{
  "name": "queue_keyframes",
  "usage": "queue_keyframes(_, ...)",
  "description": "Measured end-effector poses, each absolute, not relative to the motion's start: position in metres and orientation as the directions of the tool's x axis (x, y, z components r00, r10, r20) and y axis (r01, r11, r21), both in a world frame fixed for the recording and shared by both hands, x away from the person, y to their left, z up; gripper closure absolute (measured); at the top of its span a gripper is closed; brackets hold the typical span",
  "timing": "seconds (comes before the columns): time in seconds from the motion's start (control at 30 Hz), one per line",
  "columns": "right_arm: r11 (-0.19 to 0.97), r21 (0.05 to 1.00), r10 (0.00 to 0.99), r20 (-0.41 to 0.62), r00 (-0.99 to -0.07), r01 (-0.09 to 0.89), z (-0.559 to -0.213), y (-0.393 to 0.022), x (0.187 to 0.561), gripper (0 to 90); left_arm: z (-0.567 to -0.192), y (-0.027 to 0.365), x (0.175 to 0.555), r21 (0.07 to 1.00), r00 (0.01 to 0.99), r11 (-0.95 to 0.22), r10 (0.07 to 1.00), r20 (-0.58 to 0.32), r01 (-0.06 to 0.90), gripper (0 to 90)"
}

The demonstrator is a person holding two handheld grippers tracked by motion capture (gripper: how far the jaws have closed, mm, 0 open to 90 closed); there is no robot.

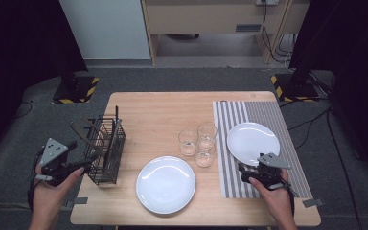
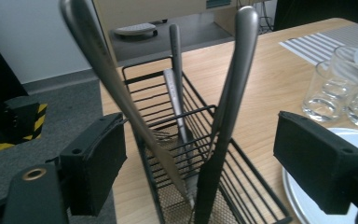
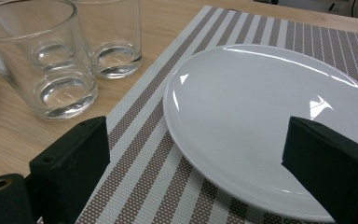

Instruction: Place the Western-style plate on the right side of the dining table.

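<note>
A black wire cutlery basket (image 1: 106, 148) stands near the table's left edge with several metal handles (image 2: 235, 79) leaning out of it. My left gripper (image 1: 87, 163) sits just left of the basket. In the left gripper view it (image 2: 200, 158) is open, with two slanting handles (image 2: 98, 70) rising between the jaws and touching neither pad. My right gripper (image 1: 249, 171) is open at the near rim of a white plate (image 1: 253, 143) on a striped placemat (image 1: 287, 124). In the right gripper view the jaws straddle that plate's edge (image 3: 261, 107) with nothing gripped.
A second white plate (image 1: 166, 184) lies on the bare wood near the front edge of the table (image 1: 153, 110). Three clear glasses (image 1: 197, 140) cluster between the plates, beside the placemat's left edge. Dark floor surrounds the table.
</note>
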State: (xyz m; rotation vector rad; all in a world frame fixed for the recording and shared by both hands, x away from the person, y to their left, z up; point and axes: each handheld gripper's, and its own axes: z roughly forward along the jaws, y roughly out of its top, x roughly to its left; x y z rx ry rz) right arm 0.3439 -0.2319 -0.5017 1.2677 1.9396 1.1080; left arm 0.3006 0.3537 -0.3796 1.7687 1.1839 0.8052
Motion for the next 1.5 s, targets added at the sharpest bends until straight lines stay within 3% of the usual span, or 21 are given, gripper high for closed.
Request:
queue_keyframes(0.37, 0.212, 0.863, 0.921, -0.019, -0.390, 0.459, -0.502, -0.232, 0.344, 7.6, -0.388, 0.370, 0.327, 0.897, 0.315, -0.153, 0.949, 0.016, 0.415, 21.1)
queue_keyframes(0.67, 0.208, 0.861, 0.922, -0.015, -0.386, 0.464, -0.504, -0.233, 0.345, 7.7, -0.396, 0.379, 0.341, 0.897, 0.319, -0.142, 0.948, 0.001, 0.418, 30.3)
queue_keyframes(1.5, 0.204, 0.860, 0.922, -0.008, -0.387, 0.468, -0.506, -0.235, 0.346, 7.7, -0.403, 0.378, 0.354, 0.907, 0.328, -0.132, 0.945, -0.008, 0.401, 67.5)
